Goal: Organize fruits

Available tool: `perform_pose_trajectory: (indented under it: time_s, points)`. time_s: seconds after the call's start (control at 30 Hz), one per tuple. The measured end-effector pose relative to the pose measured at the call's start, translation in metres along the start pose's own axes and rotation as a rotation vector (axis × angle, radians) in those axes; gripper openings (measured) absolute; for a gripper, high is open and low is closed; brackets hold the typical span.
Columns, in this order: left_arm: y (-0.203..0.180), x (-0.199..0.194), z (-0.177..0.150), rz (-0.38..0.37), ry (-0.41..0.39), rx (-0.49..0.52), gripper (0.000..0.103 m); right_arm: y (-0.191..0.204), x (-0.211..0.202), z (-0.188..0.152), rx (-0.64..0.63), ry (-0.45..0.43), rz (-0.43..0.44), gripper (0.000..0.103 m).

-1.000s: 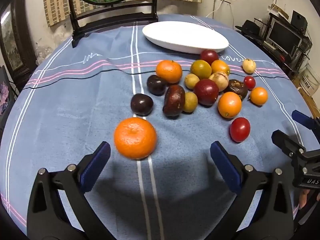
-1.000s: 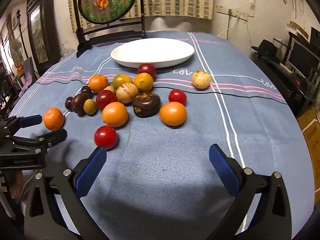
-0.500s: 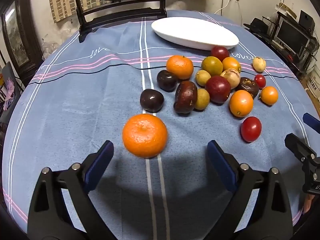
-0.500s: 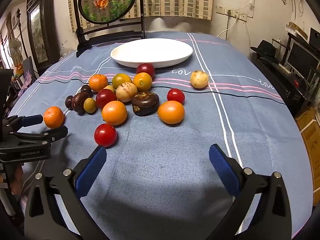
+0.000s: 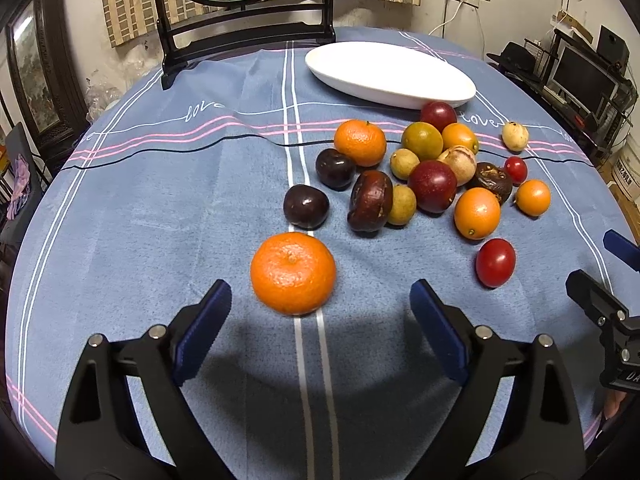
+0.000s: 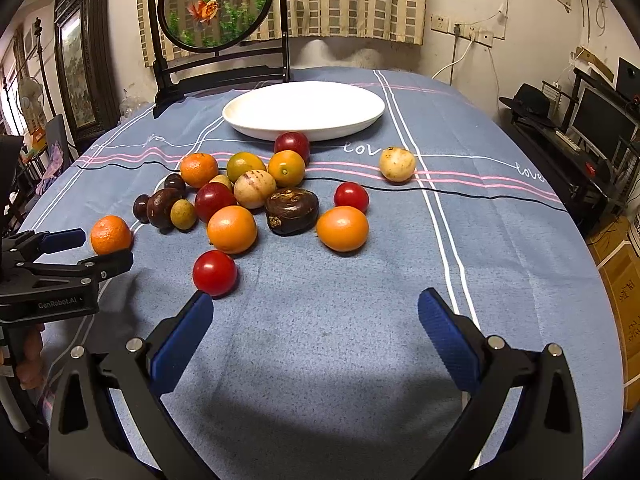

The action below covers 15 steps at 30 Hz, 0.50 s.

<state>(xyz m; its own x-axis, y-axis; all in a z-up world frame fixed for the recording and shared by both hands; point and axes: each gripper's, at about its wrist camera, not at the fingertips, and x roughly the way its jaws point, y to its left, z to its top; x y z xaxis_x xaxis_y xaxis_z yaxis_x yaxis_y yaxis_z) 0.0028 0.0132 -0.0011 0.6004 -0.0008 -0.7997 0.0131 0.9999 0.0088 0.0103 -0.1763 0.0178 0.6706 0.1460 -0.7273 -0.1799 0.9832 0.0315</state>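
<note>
Several loose fruits lie on a blue tablecloth in front of an empty white oval plate (image 5: 390,74), also in the right wrist view (image 6: 304,110). A mandarin (image 5: 293,273) sits apart from the cluster, just ahead of my open, empty left gripper (image 5: 320,304); it also shows in the right wrist view (image 6: 111,235). My right gripper (image 6: 316,312) is open and empty, with a red tomato (image 6: 215,273) just beyond its left fingertip; the tomato also shows in the left wrist view (image 5: 495,263). The cluster holds oranges, dark plums, red and yellow-green fruits.
A black stand with a round goldfish panel (image 6: 216,4) rises at the table's far edge behind the plate. A pale fruit (image 6: 397,164) lies alone to the right. Shelves with a monitor (image 6: 600,120) stand off the table's right side.
My left gripper has shifted left and slightly forward, so the mandarin now sits centred between its fingers. The right gripper has barely moved. No fruit has moved.
</note>
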Motion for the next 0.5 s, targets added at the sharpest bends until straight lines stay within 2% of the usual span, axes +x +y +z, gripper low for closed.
perform_pose_trajectory:
  time_s: [0.5]
  points:
    - [0.0003, -0.0096, -0.0025, -0.01, -0.012, -0.008, 0.092, 0.0025, -0.002, -0.0029, 0.004, 0.003, 0.004, 0.102]
